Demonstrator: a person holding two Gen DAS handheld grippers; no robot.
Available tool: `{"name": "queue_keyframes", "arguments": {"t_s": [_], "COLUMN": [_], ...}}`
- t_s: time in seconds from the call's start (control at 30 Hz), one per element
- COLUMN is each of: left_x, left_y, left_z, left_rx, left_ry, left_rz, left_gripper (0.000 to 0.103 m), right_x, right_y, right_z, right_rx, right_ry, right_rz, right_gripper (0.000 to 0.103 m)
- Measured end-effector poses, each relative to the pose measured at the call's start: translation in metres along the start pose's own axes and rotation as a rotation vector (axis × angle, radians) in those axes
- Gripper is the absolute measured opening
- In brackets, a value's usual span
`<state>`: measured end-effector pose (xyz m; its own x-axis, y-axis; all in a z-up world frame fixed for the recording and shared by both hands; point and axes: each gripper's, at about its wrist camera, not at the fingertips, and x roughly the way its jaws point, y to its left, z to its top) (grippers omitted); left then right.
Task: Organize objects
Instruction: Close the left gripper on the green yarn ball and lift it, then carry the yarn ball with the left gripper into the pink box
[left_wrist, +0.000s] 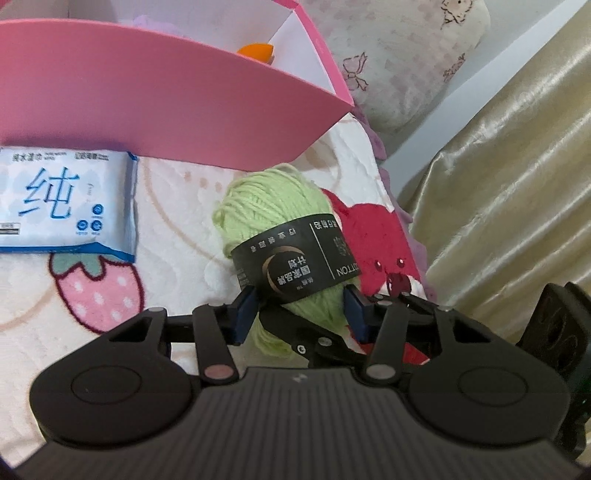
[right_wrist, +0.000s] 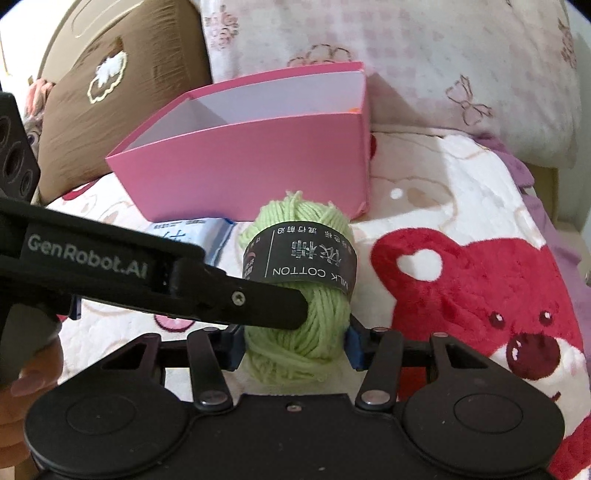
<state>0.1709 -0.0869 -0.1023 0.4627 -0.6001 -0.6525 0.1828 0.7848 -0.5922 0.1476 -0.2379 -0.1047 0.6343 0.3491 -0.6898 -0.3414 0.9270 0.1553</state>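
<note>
Yarn (left_wrist: 280, 236), a green ball with a black paper band, lies on a blanket (left_wrist: 177, 206) printed with strawberries and a red bear, just in front of a pink box (left_wrist: 155, 107). Both grippers tilt downward onto it. The left gripper (left_wrist: 301, 314) has its blue pads against the near end of the ball, one on each side, holding it. The right gripper (right_wrist: 293, 345) clamps the same end, pads pressed into the strands. In the right wrist view the left gripper's black finger (right_wrist: 258, 302) crosses from the left and touches the ball. A pack of wipes (left_wrist: 66, 206) lies left of the ball, beside the box.
</note>
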Motion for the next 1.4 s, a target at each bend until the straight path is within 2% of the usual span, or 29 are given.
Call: {"name": "queue_keyframes", "arguments": {"t_s": [0.2,0.4,1.03,1.4], "left_x": [-0.012,-0.026,-0.104,-0.173], "left_y": [0.001,-0.006,-0.008,-0.027], "left_z": [-0.006,-0.015,-0.024,-0.018], "left_rx": [0.019,0.102,0.205,0.262], "left_ry": [0.004,0.027,0.043,0.041], "left_rz": [0.021,0.059,0.025,-0.002], "left_gripper": [0.049,0.049,0.049,0.049], "right_x": [-0.002,-0.009,-0.055,-0.102], "right_y": [0.013,0.027,0.092,0.136], "right_z": [-0.003,-0.007,-0.006,0.018], "right_rx": [-0.059,-0.092,-0.149,-0.217], "right_ry": [0.0,0.002,-0.055,-0.131], "right_rz": [-0.006,0.008,-0.01,-0.006], "right_gripper": [0.056,0.056,0.056,0.056]}}
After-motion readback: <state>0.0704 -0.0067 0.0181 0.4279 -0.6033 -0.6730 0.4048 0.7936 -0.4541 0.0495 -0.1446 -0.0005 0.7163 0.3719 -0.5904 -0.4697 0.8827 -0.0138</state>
